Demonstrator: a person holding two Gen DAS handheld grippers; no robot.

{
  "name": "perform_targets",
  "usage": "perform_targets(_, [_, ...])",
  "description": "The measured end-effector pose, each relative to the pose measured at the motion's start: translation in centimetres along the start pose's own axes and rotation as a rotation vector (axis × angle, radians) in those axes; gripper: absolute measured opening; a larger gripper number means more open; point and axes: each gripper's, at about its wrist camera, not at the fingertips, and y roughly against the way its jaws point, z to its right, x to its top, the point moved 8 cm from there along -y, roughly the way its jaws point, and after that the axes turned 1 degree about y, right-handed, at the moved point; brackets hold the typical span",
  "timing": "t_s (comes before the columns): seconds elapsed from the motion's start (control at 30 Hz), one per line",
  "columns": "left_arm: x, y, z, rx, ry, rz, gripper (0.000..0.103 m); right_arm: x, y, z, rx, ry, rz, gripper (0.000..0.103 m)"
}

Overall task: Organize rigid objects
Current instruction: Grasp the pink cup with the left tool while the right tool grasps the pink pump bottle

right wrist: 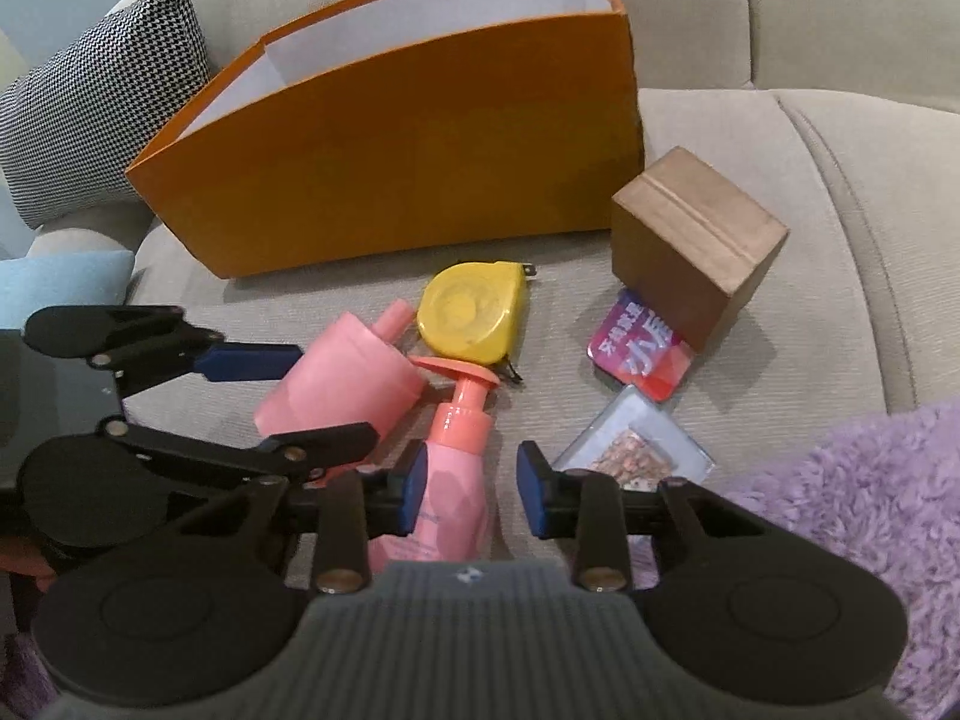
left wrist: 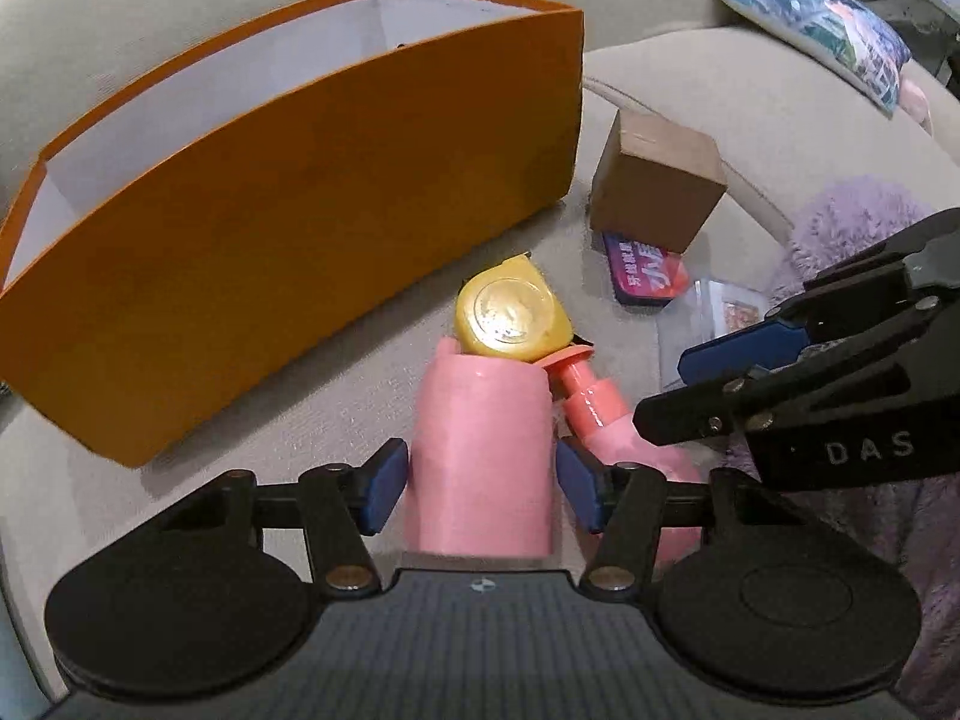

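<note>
A: Where do my jaws stand relative to the orange box [left wrist: 288, 228]?

B: In front of it, on the sofa [right wrist: 750, 138]. My left gripper [left wrist: 480, 483] straddles the pink cup [left wrist: 483, 450], jaws spread, pads just clear. My right gripper [right wrist: 474, 489] brackets the pink pump bottle [right wrist: 456, 468], jaws spread, one pad touching. The yellow tape measure [right wrist: 474, 318] lies between.

Beige sofa [right wrist: 750, 138] with ribbed fabric seen under everything; black-and-white houndstooth cushion [right wrist: 102, 96] propped at its far left corner; light blue cushion [right wrist: 60, 288] lying just below it; fluffy lilac throw [right wrist: 852, 498] spread at right edge of seat; printed picture pillow [left wrist: 822, 30] laid on sofa at far right, well apart from throw
</note>
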Motion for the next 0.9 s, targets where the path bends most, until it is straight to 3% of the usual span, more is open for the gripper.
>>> perform_targets(0.27, [-0.7, 0.7, -0.9, -0.001, 0.054, -0.048, 0.062, 0.3, -0.9, -0.6, 0.025, 0.009, -0.035, 0.034])
perform_targets(0.5, [-1.8, 1.8, -2.9, -0.029, 0.257, -0.064, 0.062, 0.1, -2.4, -1.9, 0.005, 0.06, -0.09, 0.038])
perform_targets(0.77, [-1.4, 0.8, -2.9, -0.022, 0.265, -0.084, 0.064, -0.2, -3.3, -1.7, 0.008, 0.053, -0.134, 0.049])
perform_targets(0.9, [-1.5, 0.8, -2.9, -0.024, 0.256, -0.076, 0.062, -0.6, -4.0, -1.9, 0.009, 0.05, -0.178, 0.05])
